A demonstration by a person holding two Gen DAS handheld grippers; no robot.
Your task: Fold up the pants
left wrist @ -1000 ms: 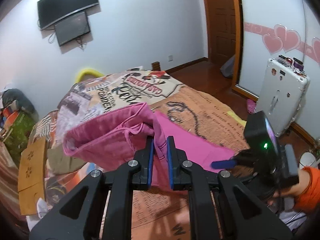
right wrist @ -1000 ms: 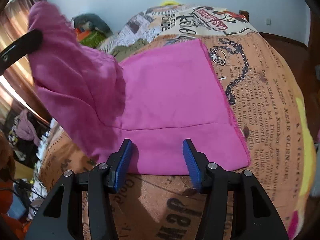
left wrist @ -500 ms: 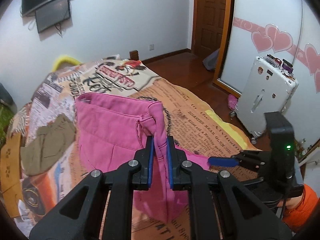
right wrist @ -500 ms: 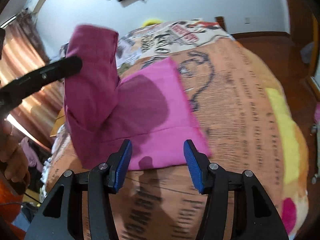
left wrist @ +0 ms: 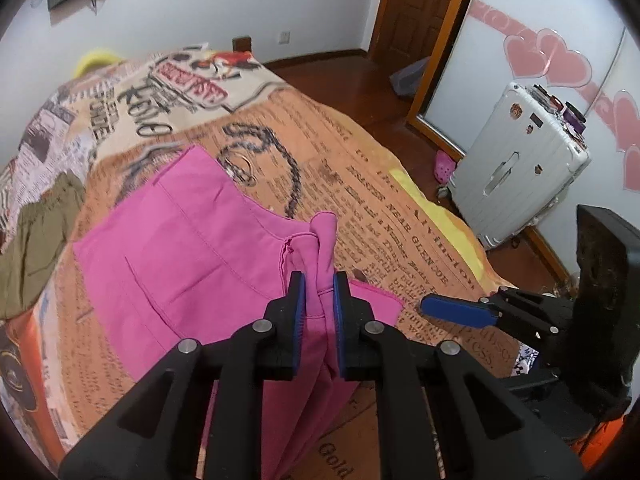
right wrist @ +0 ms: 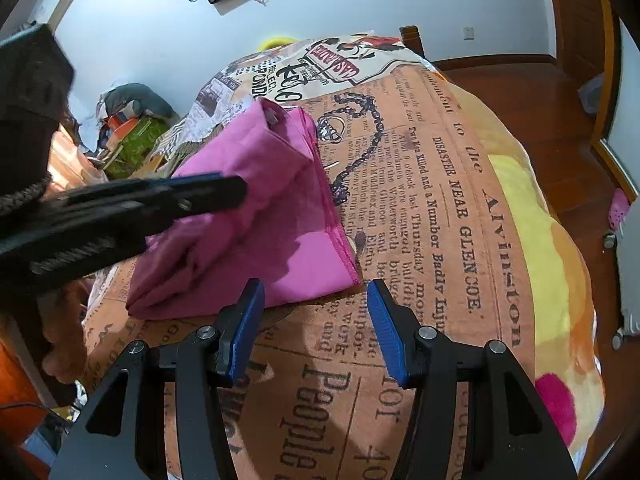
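Pink pants [left wrist: 188, 264] are spread on a bed cover [left wrist: 380, 208] printed with newspaper text, with 1 part folded over the rest. A bunched edge of the fabric is pinched between the 2 blue pads of the left gripper [left wrist: 319, 304], whose jaws are pressed together on the cloth; below the pads the fabric hangs in folds. In the right wrist view the pants [right wrist: 260, 208] are seen as a folded stack near the bed's front edge, with the left gripper [right wrist: 200, 192] crossing in front of them. The right gripper [right wrist: 316, 320] is held just in front of the stack's near edge with its jaws spread wide, and nothing is gripped between them. An olive garment [left wrist: 36, 232] is seen beside the pants, and a white suitcase [left wrist: 516, 176] stands on the floor.
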